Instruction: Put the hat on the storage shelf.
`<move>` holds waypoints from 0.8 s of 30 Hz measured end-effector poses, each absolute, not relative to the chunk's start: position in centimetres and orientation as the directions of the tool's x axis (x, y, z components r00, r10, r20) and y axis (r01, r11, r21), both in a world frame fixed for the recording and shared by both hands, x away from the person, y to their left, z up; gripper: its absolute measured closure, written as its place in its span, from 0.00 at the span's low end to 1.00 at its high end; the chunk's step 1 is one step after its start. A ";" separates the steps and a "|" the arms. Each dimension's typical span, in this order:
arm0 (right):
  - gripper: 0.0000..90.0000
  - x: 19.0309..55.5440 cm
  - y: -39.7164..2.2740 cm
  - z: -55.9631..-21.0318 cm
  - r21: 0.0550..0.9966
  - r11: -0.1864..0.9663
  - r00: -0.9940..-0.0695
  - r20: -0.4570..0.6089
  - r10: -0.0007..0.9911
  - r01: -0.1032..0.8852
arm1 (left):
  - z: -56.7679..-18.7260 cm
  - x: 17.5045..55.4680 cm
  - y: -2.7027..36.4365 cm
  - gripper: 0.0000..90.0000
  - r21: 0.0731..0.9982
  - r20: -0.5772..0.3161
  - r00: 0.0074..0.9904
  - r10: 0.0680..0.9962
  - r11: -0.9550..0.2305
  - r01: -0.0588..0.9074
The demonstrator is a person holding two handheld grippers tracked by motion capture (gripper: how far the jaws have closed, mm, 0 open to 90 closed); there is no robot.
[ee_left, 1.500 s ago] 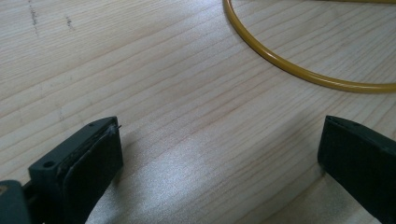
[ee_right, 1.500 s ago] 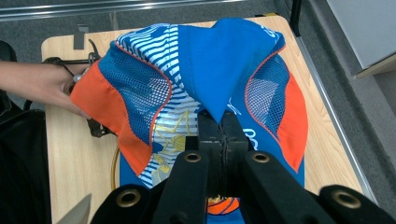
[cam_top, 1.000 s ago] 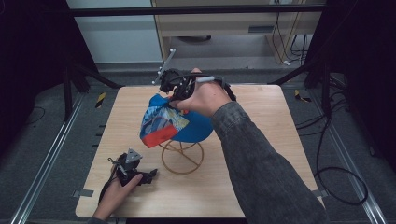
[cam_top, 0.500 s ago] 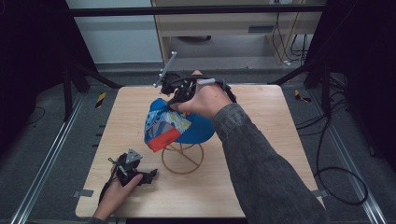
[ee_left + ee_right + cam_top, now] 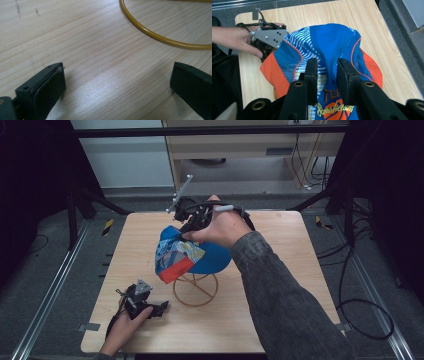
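Two grippers are at work here, and most of the job looks done. Start on your left. Your left gripper (image 5: 159, 308) rests low on the wooden surface (image 5: 280, 270), with your left hand (image 5: 122, 330) around it. Its jaws stand wide apart with nothing between them. In the left gripper view, only bare wood lies between the jaws, and the yellow ring of the wire stand (image 5: 160, 37) curves past just ahead of them.

Now look to the middle. The cap (image 5: 187, 255) is blue, with orange and white patches. It sits on top of the wire stand (image 5: 196, 290), a little ahead of your left gripper and just under your right one.

Your right gripper (image 5: 184, 231) hangs at the far edge of the cap. In the right gripper view, a fold of the blue cloth (image 5: 329, 67) stands up between the jaws. The jaws have just been opening, so the pinch on the fold is letting go. I cannot tell if the pads touch the cloth.

What is left is small, I think. You need to open all the way, lift your right gripper clear, and see that the cap stays on the stand.
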State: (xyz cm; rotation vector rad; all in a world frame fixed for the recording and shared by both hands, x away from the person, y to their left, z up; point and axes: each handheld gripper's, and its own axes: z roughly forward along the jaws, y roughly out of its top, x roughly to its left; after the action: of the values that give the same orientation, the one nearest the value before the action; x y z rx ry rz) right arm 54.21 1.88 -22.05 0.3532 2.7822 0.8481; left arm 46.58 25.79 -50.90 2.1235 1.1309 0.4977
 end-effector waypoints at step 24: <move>0.61 53.6 0.2 -21.9 0.594 0.783 -0.942 -0.122 0.312 0.183 | -50.9 46.6 25.8 0.00 0.712 0.022 0.549 0.836 -0.399 0.578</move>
State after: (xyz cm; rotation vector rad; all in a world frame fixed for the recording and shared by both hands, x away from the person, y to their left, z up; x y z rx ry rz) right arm 53.56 0.21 -21.88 0.3879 2.7617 0.8880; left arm 46.57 25.76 -50.90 2.1232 1.1327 0.5021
